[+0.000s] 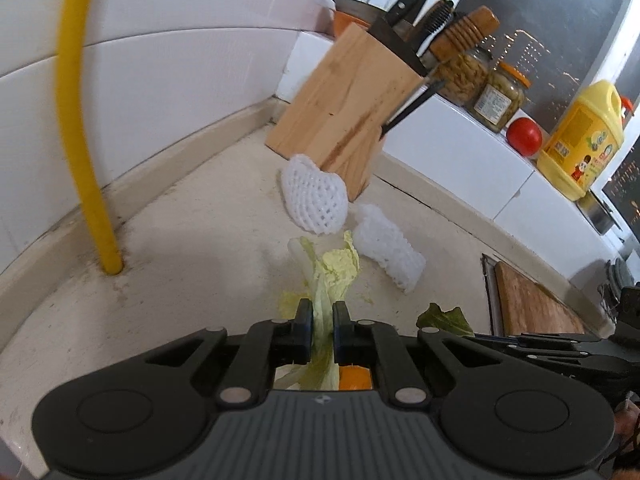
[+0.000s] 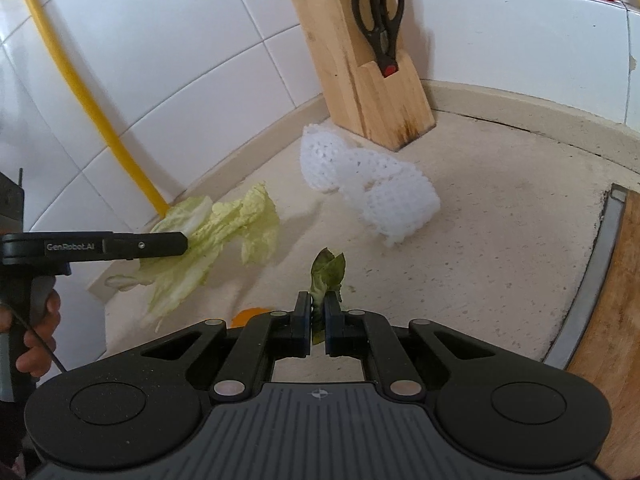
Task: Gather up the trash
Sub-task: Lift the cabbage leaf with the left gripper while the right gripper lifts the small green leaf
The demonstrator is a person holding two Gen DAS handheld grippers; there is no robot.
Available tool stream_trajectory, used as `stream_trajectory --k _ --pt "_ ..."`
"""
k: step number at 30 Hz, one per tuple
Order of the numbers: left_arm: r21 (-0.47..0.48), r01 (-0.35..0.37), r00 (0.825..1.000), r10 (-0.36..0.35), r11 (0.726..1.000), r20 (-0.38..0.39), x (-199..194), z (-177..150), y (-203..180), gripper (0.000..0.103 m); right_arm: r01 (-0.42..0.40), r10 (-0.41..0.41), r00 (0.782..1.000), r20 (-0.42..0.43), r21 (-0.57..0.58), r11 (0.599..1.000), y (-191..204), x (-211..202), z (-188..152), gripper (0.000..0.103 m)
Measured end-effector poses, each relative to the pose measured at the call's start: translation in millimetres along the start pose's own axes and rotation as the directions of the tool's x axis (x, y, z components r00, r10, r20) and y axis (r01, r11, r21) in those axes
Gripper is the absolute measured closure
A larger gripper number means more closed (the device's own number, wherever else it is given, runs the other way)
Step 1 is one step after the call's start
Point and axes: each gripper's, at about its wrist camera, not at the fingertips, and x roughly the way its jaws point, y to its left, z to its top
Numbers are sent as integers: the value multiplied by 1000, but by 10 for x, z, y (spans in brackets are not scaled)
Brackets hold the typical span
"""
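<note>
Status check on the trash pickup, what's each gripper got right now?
Left gripper shut on pale cabbage leaf. Right gripper shut on small dark green leaf. Two white foam nets and orange peel left on counter. Nothing blocking.

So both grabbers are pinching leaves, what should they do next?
Probably carry them off to wherever the trash goes; no bin shows here. The left gripper is shut on the pale cabbage leaf and the right gripper on the small dark leaf, while two foam fruit nets wait.

Home kitchen shown: white wall tiles (image 1: 168, 80), knife block (image 2: 372, 76) at top middle, jars (image 1: 480, 84), oil jug (image 1: 580, 140) seen upper right.
</note>
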Motion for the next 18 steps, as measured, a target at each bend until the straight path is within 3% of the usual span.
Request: stream_trajectory --k 18 --pt "-126 -65 995 74 990 72 -667 -488 294 97 -130 121 990 -69 -131 983 631 102 -78 94"
